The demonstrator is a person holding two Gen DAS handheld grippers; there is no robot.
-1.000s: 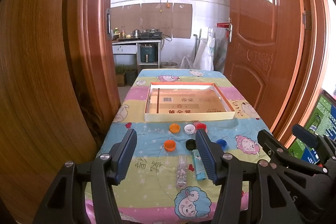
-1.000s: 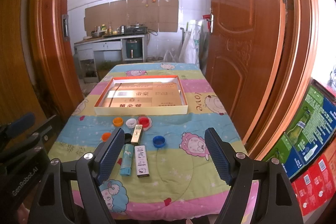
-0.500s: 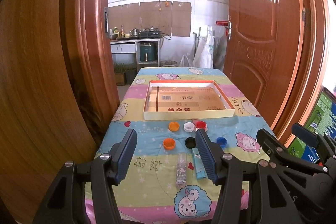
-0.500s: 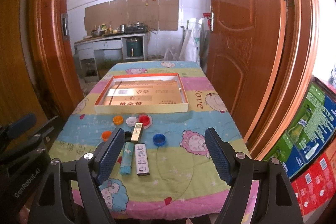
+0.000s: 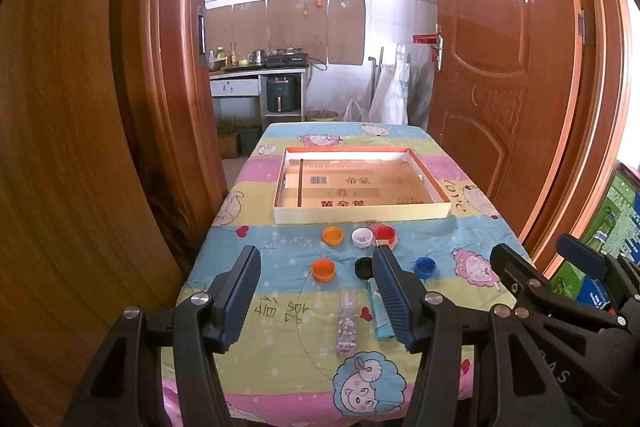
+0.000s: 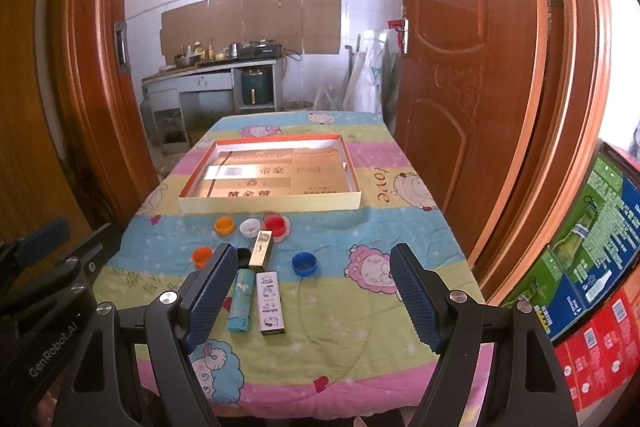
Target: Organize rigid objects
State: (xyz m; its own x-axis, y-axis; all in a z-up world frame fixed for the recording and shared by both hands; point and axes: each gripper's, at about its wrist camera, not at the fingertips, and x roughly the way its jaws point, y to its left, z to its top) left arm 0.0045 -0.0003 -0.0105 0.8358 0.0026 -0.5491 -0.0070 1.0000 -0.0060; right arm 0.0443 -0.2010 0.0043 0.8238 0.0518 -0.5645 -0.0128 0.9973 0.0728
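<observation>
On table [image 6: 360,227], shallow box [image 6: 270,205] holds flattened cardboard [image 6: 276,179] only

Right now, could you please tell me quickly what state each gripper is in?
Left gripper: open, holding nothing, above the near end of the table.
Right gripper: open, holding nothing, also above the near end.
</observation>
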